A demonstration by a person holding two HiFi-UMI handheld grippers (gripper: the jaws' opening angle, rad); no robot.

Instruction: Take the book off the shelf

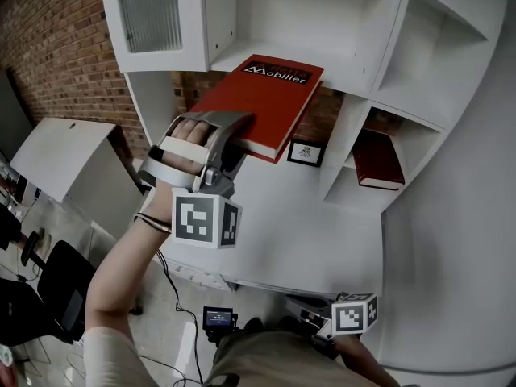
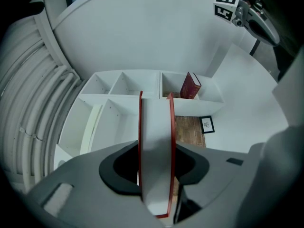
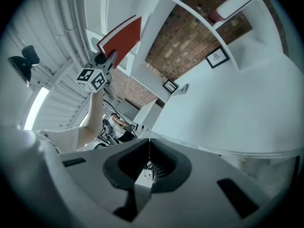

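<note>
A red book [image 1: 270, 103] with white lettering on its cover hangs in the air in front of the white shelf unit [image 1: 347, 31], clear of the compartments. My left gripper [image 1: 232, 131] is shut on the near end of it. In the left gripper view the pale page edge of the book [image 2: 156, 127] stands upright between the jaws of the left gripper [image 2: 156, 163], a red cover on each side. My right gripper [image 3: 148, 156] is shut with nothing in it and hangs low near the white table's front edge, at the bottom of the head view [image 1: 313, 311].
A second, dark red book [image 1: 379, 161] lies in a lower right compartment of the shelf. A small framed picture [image 1: 305, 152] leans against the brick wall behind the white table [image 1: 322, 232]. Office chairs and cables are on the floor at the left.
</note>
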